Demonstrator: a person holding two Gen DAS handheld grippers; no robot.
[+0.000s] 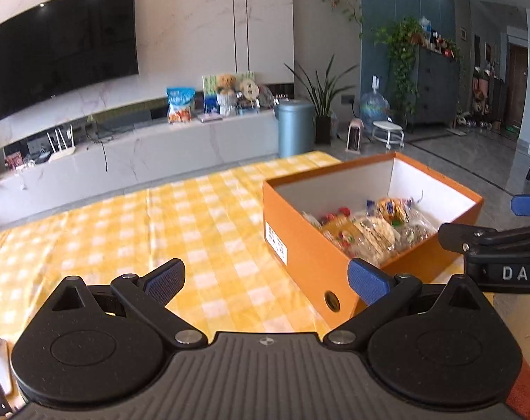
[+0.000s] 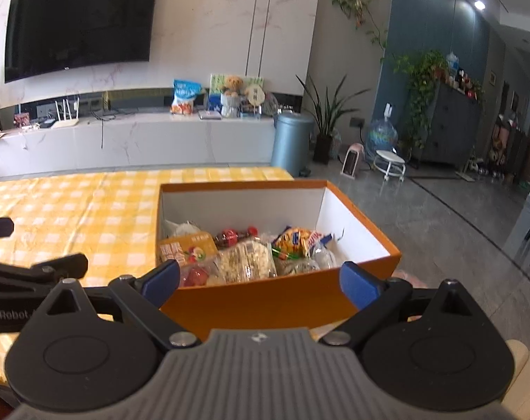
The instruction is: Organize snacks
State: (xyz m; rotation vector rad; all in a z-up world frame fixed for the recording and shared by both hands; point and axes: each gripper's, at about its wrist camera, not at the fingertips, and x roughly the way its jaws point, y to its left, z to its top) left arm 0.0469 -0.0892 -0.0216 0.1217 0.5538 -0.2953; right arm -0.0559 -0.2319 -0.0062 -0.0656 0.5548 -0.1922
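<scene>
snacks [image 2: 251, 255] partly hidden behind orange box [image 2: 265, 301] wall, label [image 1: 276, 243] print unreadable

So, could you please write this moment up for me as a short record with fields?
surface: table with yellow checked cloth
container: orange box, lid off, white inside
contents: packaged snacks, among them a yellow packet and a small red-capped bottle
left gripper: jaws open, nothing between them, beside the box's corner
right gripper: jaws open, nothing held, facing the box's near wall
background: wall television, blue bin
</scene>
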